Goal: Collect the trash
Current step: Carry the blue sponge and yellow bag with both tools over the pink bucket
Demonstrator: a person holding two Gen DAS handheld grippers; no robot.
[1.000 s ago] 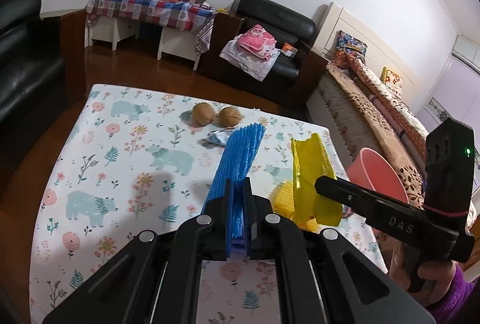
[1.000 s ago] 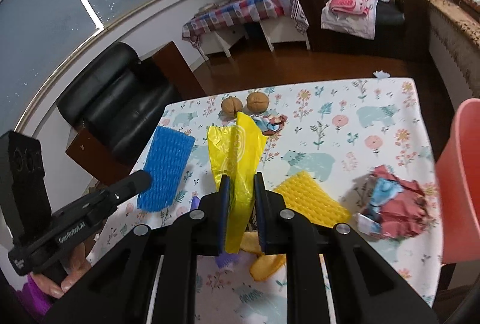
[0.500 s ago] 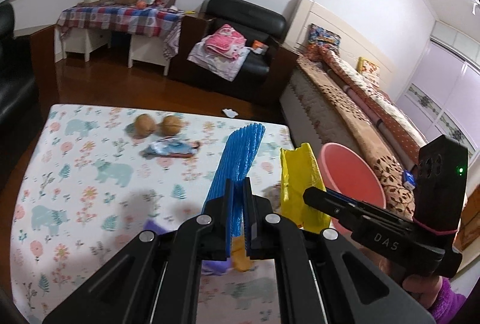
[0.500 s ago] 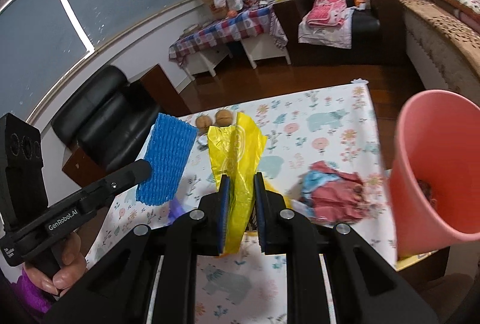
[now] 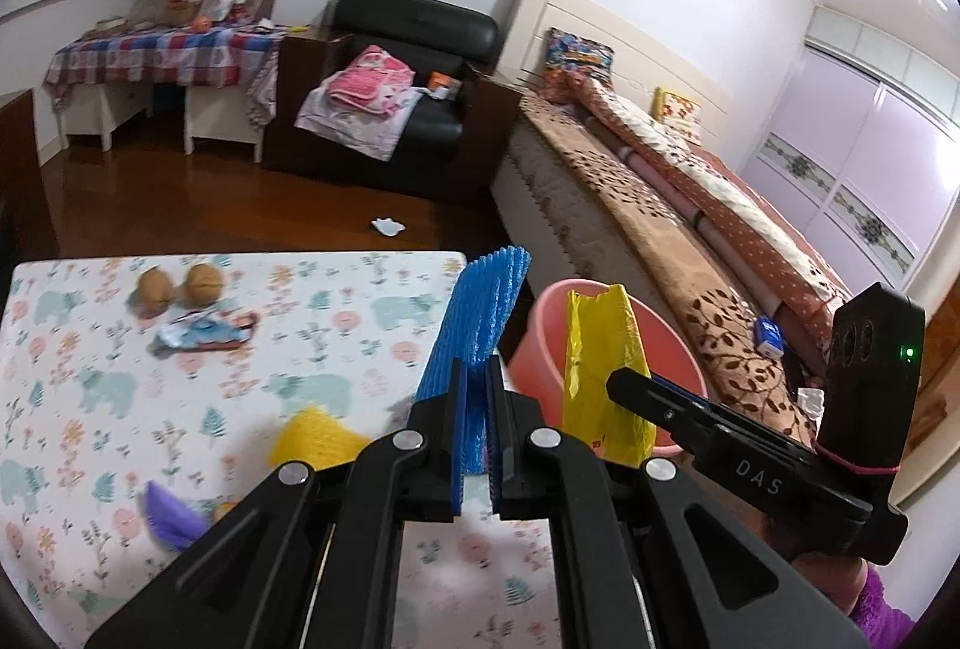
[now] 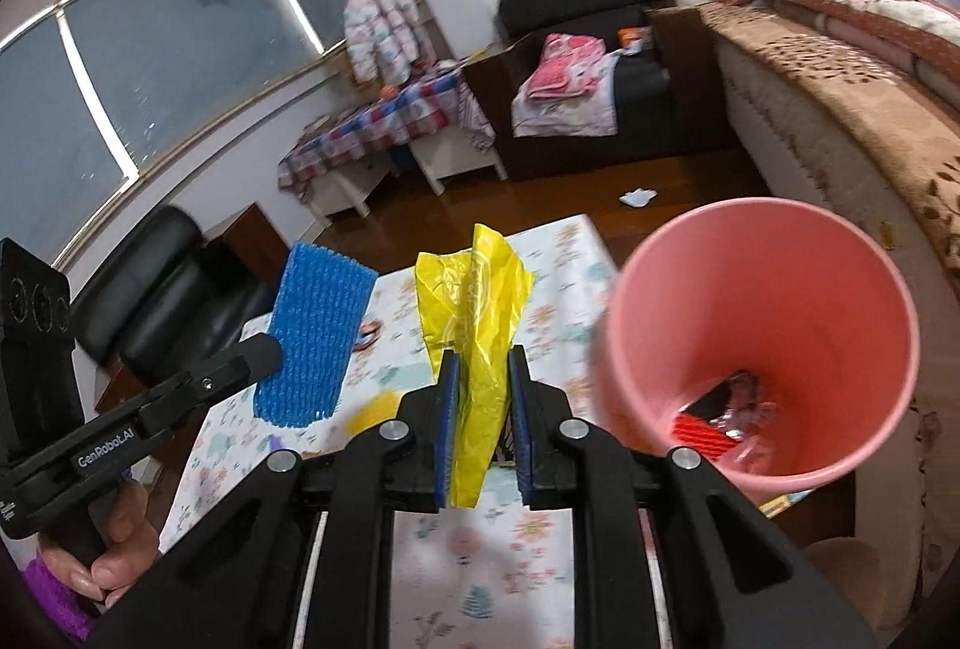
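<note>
Left gripper (image 5: 475,412): black rigid plastic, clamped on blue foam net sleeve (image 5: 474,325), a ribbed, mesh-textured flat strip standing upright between blue-lined pads. Same sleeve seen from right wrist view as a rectangular waffle-textured panel (image 6: 312,343), held above near-left part of table.

Right gripper (image 6: 483,421): same black construction, closed on yellow plastic bag (image 6: 477,325), thin, glossy, crumpled film, pinched at its lower part, upper part flaring loosely above the pads. From left wrist view, bag (image 5: 600,367) hanging in front of pink bin.

Pink bin (image 6: 762,337): smooth round plastic, tapered toward base, mouth tilted toward camera, positioned just beside right edge of table. Inside at bottom: red ribbed piece (image 6: 705,430) and crinkled shiny wrapper; details blurred.

Table (image 5: 90,397): flat top covered in white cloth printed with bears and flowers. On it: two round brown wrinkled walnuts (image 5: 180,283) at far left, touching or nearly so; flattened foil wrapper (image 5: 204,334) just near of them; yellow foam net piece (image 5: 315,439), blurred, near the left gripper; purple scrap (image 5: 171,517) at near left, blurred.

White crumpled scrap (image 5: 387,227) on dark wooden floor beyond table.
</note>
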